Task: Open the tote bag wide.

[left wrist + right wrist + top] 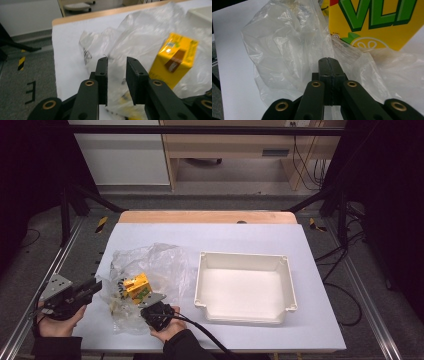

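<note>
Clear plastic bag (145, 277) lies near the desk (240, 237) front-left corner, yellow juice carton (137, 287) inside it. Right claw (156, 312) is clamped on the bag's front edge, jaws together on film. Left claw (90, 290) sits just off the bag's left side, jaws slightly apart, nothing gripped. Carton lies beyond and right of the left claw; right is nearer.

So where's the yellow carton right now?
High view: the yellow carton sits inside the plastic bag, left of the white tray.
</note>
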Action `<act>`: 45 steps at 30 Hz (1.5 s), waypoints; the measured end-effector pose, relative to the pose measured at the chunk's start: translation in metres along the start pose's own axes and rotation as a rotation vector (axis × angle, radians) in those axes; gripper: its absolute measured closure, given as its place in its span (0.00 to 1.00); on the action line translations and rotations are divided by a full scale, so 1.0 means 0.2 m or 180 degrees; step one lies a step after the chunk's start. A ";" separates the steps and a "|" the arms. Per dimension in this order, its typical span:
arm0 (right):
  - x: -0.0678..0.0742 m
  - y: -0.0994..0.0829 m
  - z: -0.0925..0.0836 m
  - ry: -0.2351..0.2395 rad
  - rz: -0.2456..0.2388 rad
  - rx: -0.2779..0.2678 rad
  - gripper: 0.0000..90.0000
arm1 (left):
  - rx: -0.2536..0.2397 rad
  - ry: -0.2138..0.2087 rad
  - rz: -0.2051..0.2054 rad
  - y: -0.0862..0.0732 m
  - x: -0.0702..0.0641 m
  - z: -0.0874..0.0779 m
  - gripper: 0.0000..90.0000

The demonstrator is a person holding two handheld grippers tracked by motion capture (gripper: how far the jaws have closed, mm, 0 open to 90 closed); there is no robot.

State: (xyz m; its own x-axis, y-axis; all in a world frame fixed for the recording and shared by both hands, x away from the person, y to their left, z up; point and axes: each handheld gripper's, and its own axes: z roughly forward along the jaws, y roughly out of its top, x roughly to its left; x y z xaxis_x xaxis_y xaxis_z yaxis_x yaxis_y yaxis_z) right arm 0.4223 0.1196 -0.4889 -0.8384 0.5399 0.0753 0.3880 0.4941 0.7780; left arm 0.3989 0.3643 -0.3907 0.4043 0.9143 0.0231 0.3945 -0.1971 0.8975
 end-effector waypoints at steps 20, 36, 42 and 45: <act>0.00 0.04 -0.12 0.0057 -0.0022 -0.0371 0.90 | -0.0237 -0.0229 0.0094 0.13 -0.12 0.04 0.61; -0.03 0.04 -0.27 0.0109 -0.0045 -0.0620 0.73 | 0.0078 -0.0123 0.0207 0.21 -0.17 0.21 0.42; -0.08 0.01 -0.35 0.0002 -0.0036 -0.0678 0.55 | 0.0467 -0.0110 0.0166 0.15 -0.13 0.27 0.71; -0.10 -0.01 -0.37 -0.0057 -0.0001 -0.0689 0.47 | 0.0564 -0.0146 0.0141 0.12 -0.10 0.27 0.89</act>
State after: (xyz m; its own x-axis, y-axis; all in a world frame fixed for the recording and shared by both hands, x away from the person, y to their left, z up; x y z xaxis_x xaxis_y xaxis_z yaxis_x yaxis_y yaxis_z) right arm 0.4103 0.0578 -0.4454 -0.8308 0.5528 0.0655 0.2949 0.3373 0.8940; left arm 0.4452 0.3228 -0.3941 0.4601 0.8871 0.0370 0.5130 -0.2996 0.8044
